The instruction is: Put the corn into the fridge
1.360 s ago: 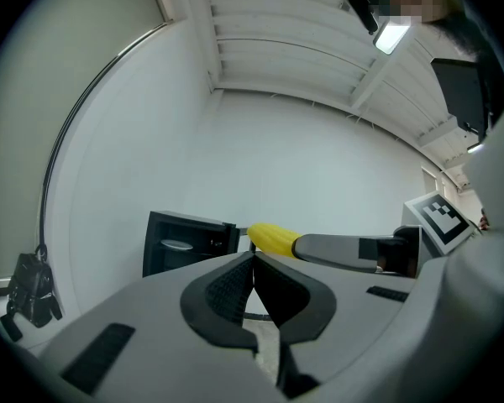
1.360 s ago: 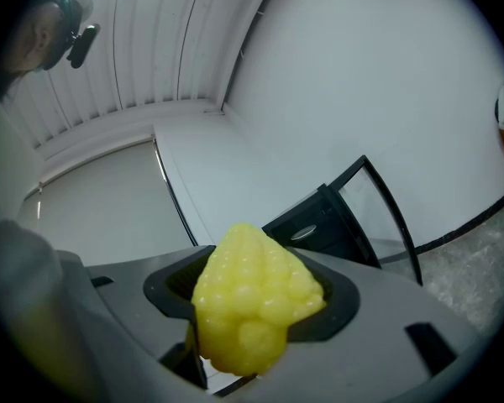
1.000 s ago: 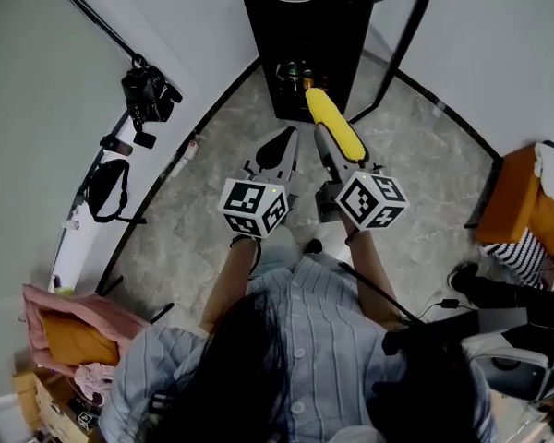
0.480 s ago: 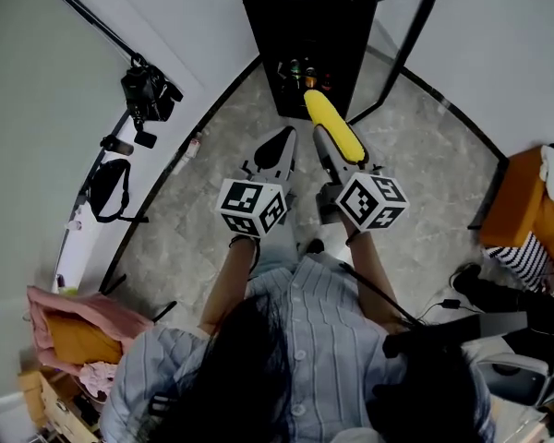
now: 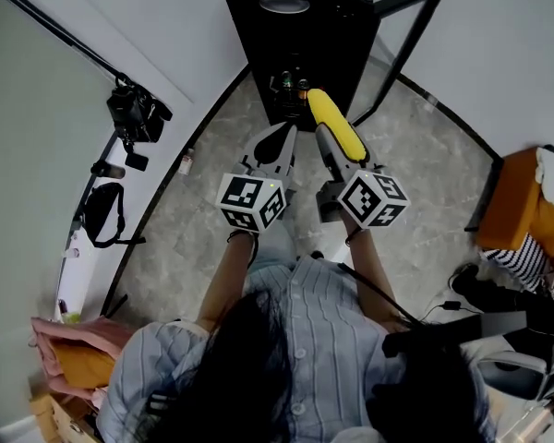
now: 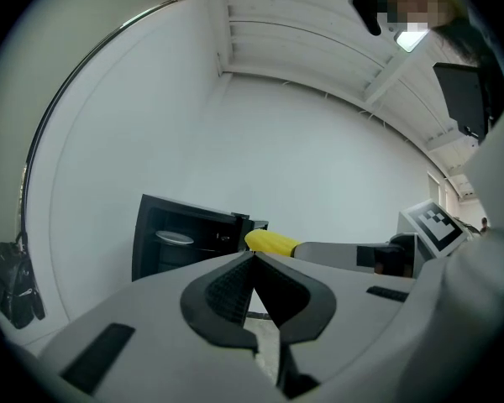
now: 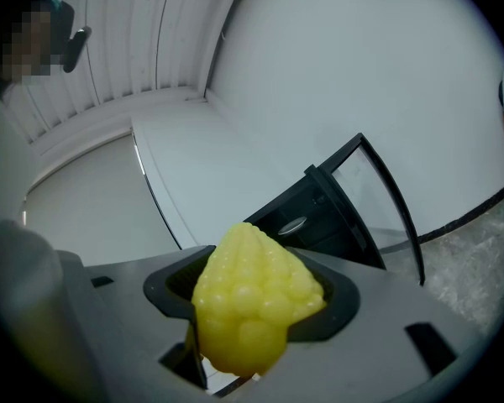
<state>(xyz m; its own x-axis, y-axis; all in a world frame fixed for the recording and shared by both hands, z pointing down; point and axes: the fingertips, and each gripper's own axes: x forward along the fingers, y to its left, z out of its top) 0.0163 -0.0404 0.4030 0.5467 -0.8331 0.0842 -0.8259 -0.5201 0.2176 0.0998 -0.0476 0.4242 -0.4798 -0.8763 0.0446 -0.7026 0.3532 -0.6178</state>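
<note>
In the head view, the person stands facing a small black fridge whose glass door is swung wide to the right. The right gripper is held out in front with the corn clamped along its jaws, the yellow tip pointing at the open compartment but short of it, above the floor. A few small bottles or cans stand on the shelf just inside. The left gripper sits just beside the right one, jaws together.

The left gripper view confirms this. Its two jaws meet at the tips with nothing between them, and beyond them lie the open fridge and the corn's tip.

In the right gripper view, the jaws are closed around the cob, which fills the gap and bulges out past the pads. The fridge opening lies ahead and slightly right, with the door's edge beside it.

The likely risks come from the entry. The cob sticks out well beyond the jaws, so a low or crooked approach could knock its tip against the shelf items or the door frame. The cob is rounded and bumpy, so it could roll in the grip or roll away once released on a crowded shelf.
</note>
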